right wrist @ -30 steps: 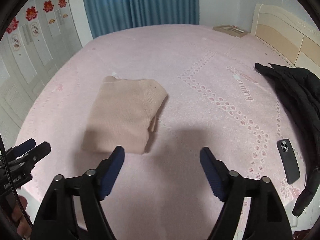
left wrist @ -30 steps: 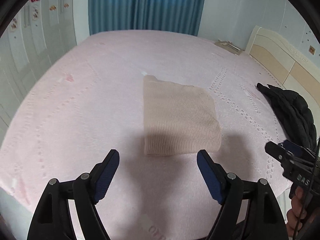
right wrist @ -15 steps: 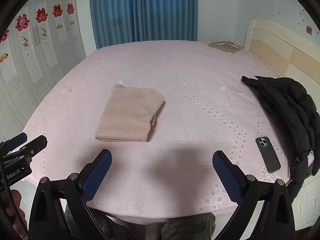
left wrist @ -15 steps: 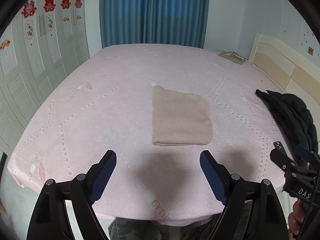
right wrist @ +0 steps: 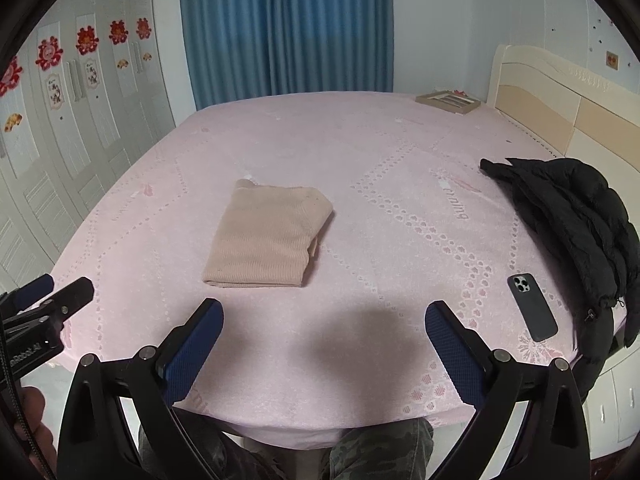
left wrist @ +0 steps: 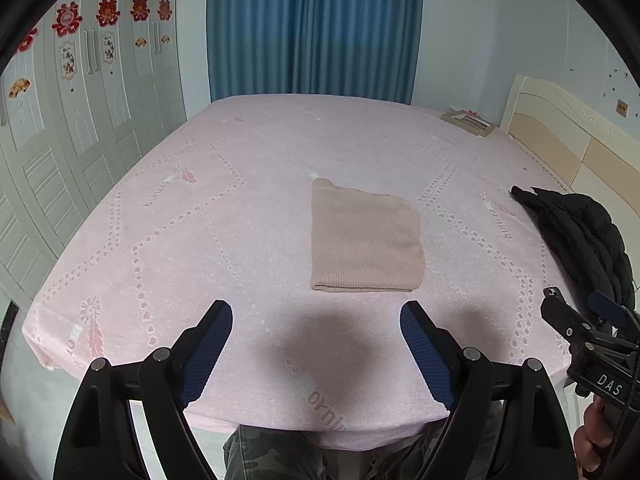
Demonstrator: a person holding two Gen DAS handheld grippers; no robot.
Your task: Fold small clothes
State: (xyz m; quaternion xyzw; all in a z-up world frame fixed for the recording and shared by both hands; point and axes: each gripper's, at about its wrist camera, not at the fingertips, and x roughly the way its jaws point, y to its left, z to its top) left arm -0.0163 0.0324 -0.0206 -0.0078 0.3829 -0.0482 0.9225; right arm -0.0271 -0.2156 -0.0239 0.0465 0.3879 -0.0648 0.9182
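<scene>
Both tongs are spread wide and grip nothing: the left gripper [left wrist: 316,320] and the right gripper [right wrist: 324,320], each with two black arms and blue textured pads, hang in the air above the near edge of the bed, well apart from the clothing. Each one also shows at the side of the other's view.

Largest in the room is a wide bed with a pale pink patterned cover [left wrist: 248,168], filling most of both views. Behind its far edge hangs a blue pleated curtain [left wrist: 316,28]. A white panelled wardrobe with red paper decorations [left wrist: 80,92] runs along the bed's left edge, and a cream and beige headboard [right wrist: 568,104] stands along its right edge.

A black padded jacket [right wrist: 572,208] lies crumpled at the right edge of the bed, partly draped over the side. Near the middle of the bed, a little toward the near edge, rests the beige ribbed knit garment [right wrist: 268,236], folded into a flat rectangle, with bare cover on all sides and nothing in front of it.

A flat box-like item [right wrist: 448,101] sits at the far right corner of the bed. A dark smartphone, camera side up [right wrist: 532,306], lies near the near right corner, just beside the jacket.

Camouflage-patterned trousers [right wrist: 380,452] show below the near edge.
</scene>
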